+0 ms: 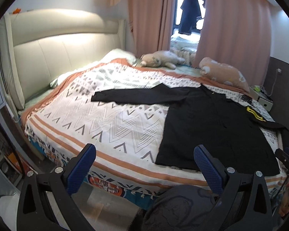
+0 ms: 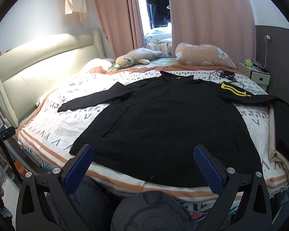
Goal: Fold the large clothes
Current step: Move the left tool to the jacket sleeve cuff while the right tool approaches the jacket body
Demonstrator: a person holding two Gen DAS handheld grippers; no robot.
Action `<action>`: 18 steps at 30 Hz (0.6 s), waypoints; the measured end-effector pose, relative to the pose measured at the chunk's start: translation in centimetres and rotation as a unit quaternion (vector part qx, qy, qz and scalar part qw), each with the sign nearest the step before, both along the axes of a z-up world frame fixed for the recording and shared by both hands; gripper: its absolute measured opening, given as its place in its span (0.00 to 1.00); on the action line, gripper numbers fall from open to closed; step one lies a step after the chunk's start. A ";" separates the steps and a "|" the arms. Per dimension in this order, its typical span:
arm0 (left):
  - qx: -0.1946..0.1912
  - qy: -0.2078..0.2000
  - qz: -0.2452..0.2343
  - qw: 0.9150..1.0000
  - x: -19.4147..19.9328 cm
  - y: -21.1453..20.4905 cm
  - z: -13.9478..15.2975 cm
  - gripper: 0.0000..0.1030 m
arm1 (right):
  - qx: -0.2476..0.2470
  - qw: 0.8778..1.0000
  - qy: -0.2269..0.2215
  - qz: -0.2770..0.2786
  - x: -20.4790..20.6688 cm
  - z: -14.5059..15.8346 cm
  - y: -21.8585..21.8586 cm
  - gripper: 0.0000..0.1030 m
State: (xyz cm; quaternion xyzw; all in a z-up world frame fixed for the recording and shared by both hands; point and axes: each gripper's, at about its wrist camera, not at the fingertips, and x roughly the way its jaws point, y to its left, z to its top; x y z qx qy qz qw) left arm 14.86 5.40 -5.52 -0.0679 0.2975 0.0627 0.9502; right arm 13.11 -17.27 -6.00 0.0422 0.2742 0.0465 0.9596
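A large black long-sleeved garment (image 2: 163,119) lies spread flat on the patterned bedspread (image 2: 63,115), collar at the far side, hem at the near edge. One sleeve (image 2: 90,100) stretches out left; the other, with a yellow patch (image 2: 234,90), hangs off the right side. It also shows in the left wrist view (image 1: 212,127). My left gripper (image 1: 144,163) is open and empty, above the near bed edge left of the hem. My right gripper (image 2: 144,163) is open and empty, just above the hem.
A plush toy (image 2: 134,57) and a peach pillow (image 2: 204,54) lie at the far side. A cream headboard (image 2: 38,67) is at left. A black cable and charger (image 2: 225,76) lie near the collar. A white nightstand (image 2: 254,75) stands at right. Someone's knees (image 2: 150,211) are below the grippers.
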 end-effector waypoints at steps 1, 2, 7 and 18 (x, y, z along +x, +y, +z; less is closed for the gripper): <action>-0.001 0.013 0.012 1.000 0.9 0.5 -0.5 1.00 | -0.004 1.000 0.006 -0.004 0.8 -0.1 0.2 1.00; 0.000 0.025 0.024 0.999 1.7 0.9 -1.0 1.00 | -0.005 1.000 0.011 -0.008 1.5 -0.1 0.4 1.00; 0.013 0.094 0.076 0.993 5.2 2.4 -3.1 1.00 | -0.001 0.999 0.041 -0.030 5.0 -0.2 1.0 1.00; -0.105 0.096 0.039 0.989 10.6 4.1 -4.5 1.00 | 0.017 0.999 0.039 0.003 11.9 -0.4 2.1 1.00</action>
